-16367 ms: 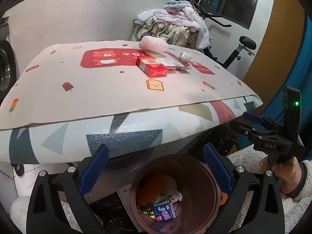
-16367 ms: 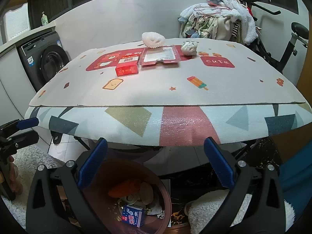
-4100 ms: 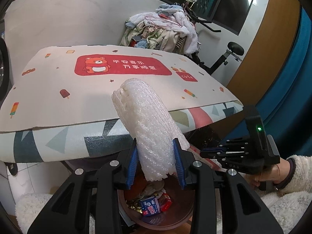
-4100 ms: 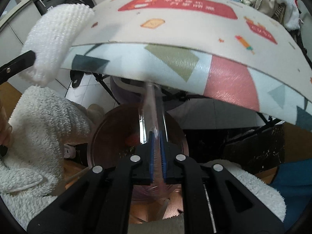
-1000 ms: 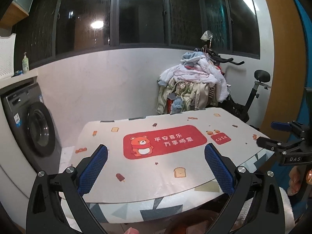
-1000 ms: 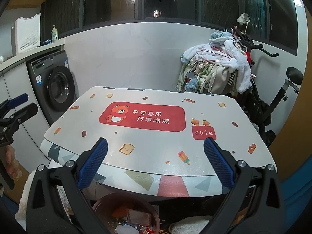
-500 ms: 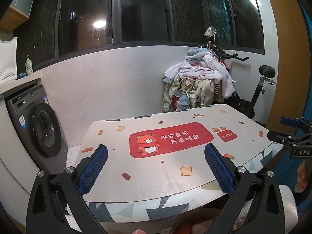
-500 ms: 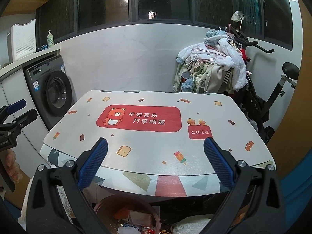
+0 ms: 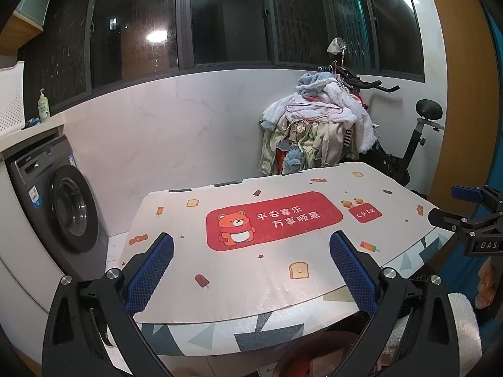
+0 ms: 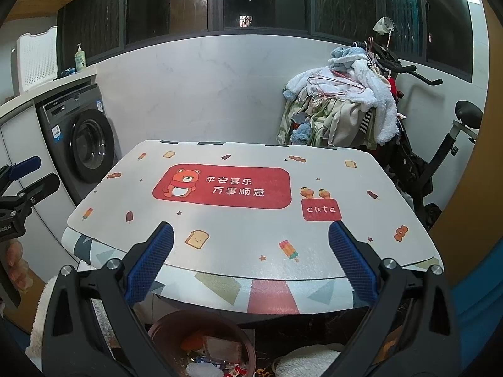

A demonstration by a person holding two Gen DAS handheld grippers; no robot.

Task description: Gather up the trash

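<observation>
A brown trash bin [image 10: 176, 323] stands on the floor under the table's front edge, with several wrappers and a white scrap inside; its rim also shows in the left wrist view [image 9: 317, 345]. The table [image 9: 251, 270] has a printed mat with a red bear panel and bears no loose items. My left gripper [image 9: 251, 267] is open and empty, held above the table's front edge. My right gripper [image 10: 251, 260] is open and empty, also above the front edge. Each gripper shows at the side of the other's view [image 9: 468, 220] [image 10: 22, 188].
A washing machine [image 10: 85, 144] stands at the left. An exercise bike [image 10: 440, 157] piled with clothes [image 10: 345, 106] stands behind the table at the right. A white marble wall lies behind. A soap bottle [image 10: 80, 58] sits on the counter.
Both grippers, shut on a foam net and a clear plastic piece 4 seconds ago, are now open and empty. Over the last second both views have shifted only slightly.
</observation>
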